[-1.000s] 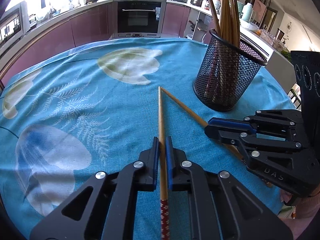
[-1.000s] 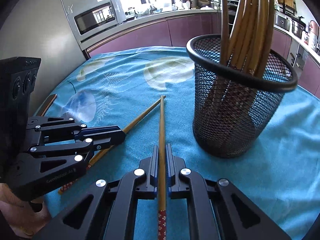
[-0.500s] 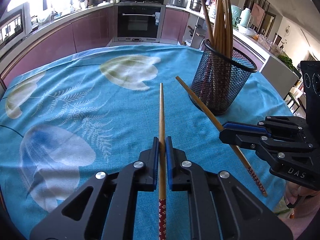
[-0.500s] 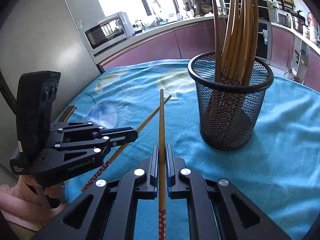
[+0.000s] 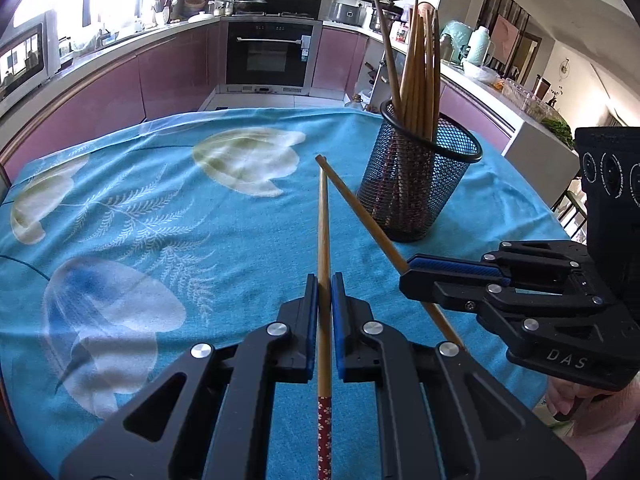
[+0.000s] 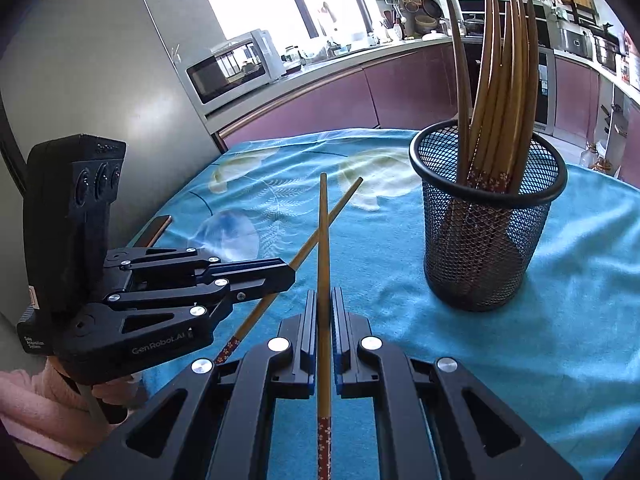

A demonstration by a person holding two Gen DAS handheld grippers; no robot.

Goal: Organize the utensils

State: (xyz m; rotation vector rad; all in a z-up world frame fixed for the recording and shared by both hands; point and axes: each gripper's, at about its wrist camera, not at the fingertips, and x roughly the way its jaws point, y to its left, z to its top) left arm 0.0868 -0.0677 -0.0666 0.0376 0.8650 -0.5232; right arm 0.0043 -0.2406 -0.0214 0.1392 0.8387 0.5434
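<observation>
Wooden chopsticks, one clamped in each tongs, should be tipped upright above the mesh cup, then released.

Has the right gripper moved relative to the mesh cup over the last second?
Yes. The right gripper has backed away and risen; the mesh cup now looks smaller and farther.

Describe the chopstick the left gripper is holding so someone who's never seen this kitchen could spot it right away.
Start at the table with the blue floral cloth, where a black mesh cup stands full of chopsticks. Before it two grippers each clamp one chopstick, tips crossing. The left gripper holds this chopstick; unlike the upright ones, it points straight out from that camera, its red patterned end nearest the lens.
</observation>
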